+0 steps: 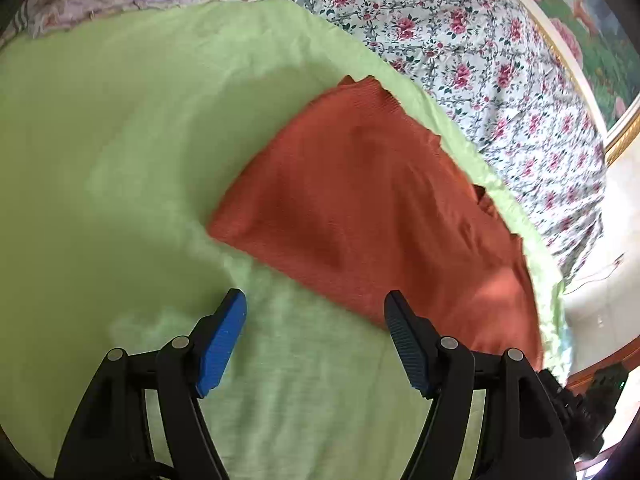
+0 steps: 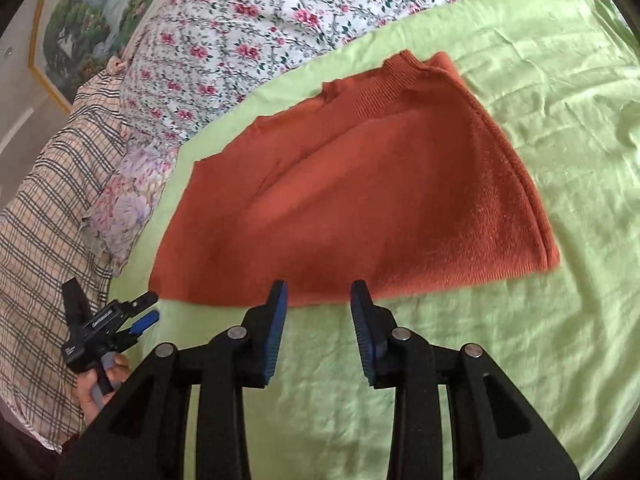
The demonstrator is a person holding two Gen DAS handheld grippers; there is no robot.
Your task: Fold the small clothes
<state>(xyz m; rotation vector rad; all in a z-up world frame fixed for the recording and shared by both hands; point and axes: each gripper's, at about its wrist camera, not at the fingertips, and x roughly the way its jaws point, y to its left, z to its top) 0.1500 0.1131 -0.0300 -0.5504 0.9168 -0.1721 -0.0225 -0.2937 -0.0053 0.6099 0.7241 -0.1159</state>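
Observation:
A rust-orange knit garment [image 1: 360, 200] lies folded flat on a light green sheet [image 1: 120, 160]. It also shows in the right wrist view [image 2: 360, 200], ribbed hem at the far side. My left gripper [image 1: 316, 304] is open and empty, just short of the garment's near edge. It also shows small at the left of the right wrist view [image 2: 146, 308], open, held in a hand. My right gripper [image 2: 318, 292] is open and empty, its fingertips at the garment's near edge above the green sheet [image 2: 520, 360].
A floral quilt [image 1: 460, 40] lies beyond the green sheet, also in the right wrist view [image 2: 260, 20]. A plaid cloth [image 2: 52, 200] and a lilac flowered pillow [image 2: 128, 200] lie at the left. A framed picture [image 2: 88, 12] hangs on the wall.

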